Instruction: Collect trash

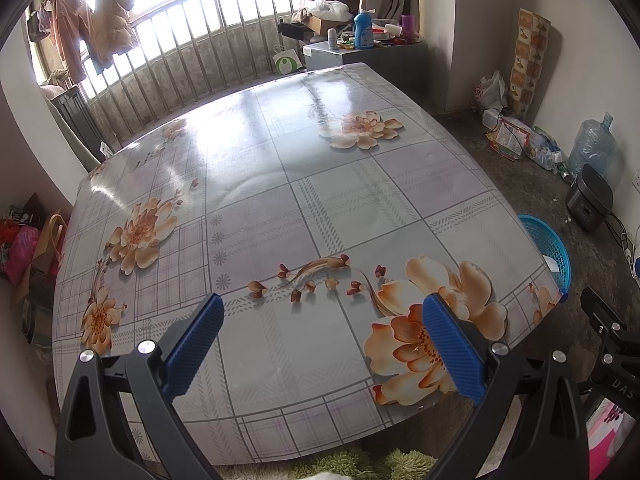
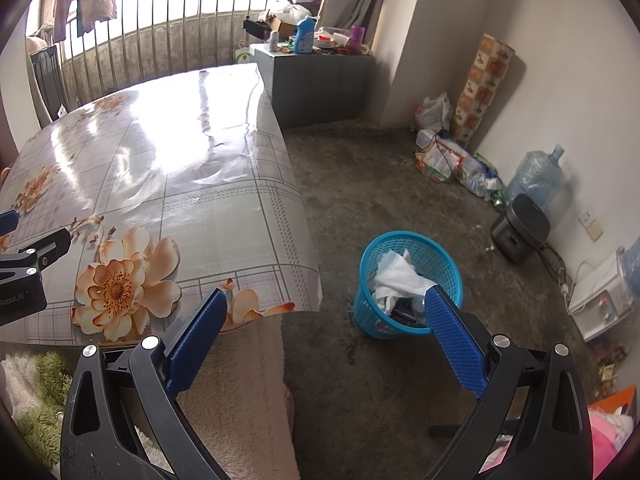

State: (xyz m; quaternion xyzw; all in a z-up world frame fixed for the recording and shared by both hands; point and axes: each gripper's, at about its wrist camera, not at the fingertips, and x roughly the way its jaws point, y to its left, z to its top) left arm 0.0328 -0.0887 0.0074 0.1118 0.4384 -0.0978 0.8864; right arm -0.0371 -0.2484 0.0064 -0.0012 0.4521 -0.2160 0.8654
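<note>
Right wrist: "Robot.AI" on left claw (image 2: 8, 220); both claws released; right claw (image 2: 326, 300) empty.

Left wrist cam sits above the table's (image 1: 320, 184) near edge, facing the window. Right cam aims off its corner; blue basket (image 2: 408, 280) near its right jaw. Both share table, basket, probably the cabinet.

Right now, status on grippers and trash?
Left gripper open, empty. Right gripper open, empty. White tissue in blue basket on floor. Table bare.
</note>
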